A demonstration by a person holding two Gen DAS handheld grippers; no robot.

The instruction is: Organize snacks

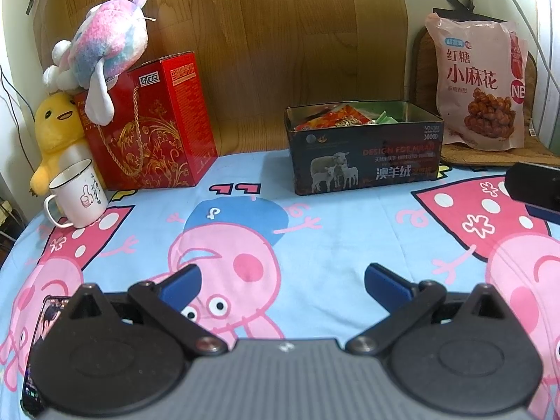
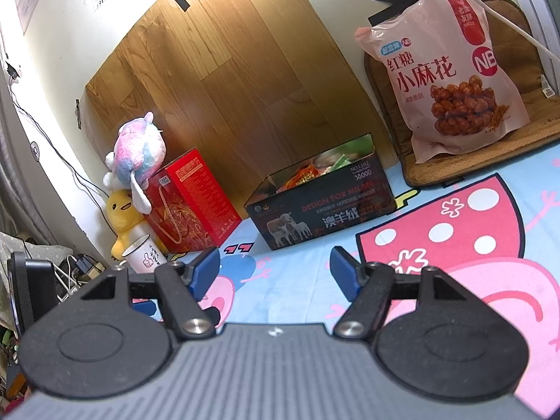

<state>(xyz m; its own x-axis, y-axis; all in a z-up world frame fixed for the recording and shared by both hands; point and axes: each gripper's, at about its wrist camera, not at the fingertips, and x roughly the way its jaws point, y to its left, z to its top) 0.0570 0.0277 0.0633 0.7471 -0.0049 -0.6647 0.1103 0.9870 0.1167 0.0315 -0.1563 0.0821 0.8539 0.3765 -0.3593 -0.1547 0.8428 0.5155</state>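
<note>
A dark tin box [image 1: 364, 161] with a sheep picture stands open at the back of the bed and holds several snack packets [image 1: 332, 119]. It also shows in the right wrist view [image 2: 322, 206], with the packets [image 2: 308, 175] inside. A large pink snack bag [image 1: 479, 84] leans upright on a cushion at the back right, also in the right wrist view [image 2: 451, 77]. My left gripper [image 1: 282, 280] is open and empty, low over the cartoon sheet, well short of the box. My right gripper [image 2: 275, 267] is open and empty, also short of the box.
A red gift box [image 1: 150, 122] with plush toys [image 1: 98, 56] on and beside it stands at the back left, with a white mug [image 1: 78, 197] in front. A phone [image 1: 40, 343] lies at the near left. A wooden panel [image 1: 280, 35] backs the bed.
</note>
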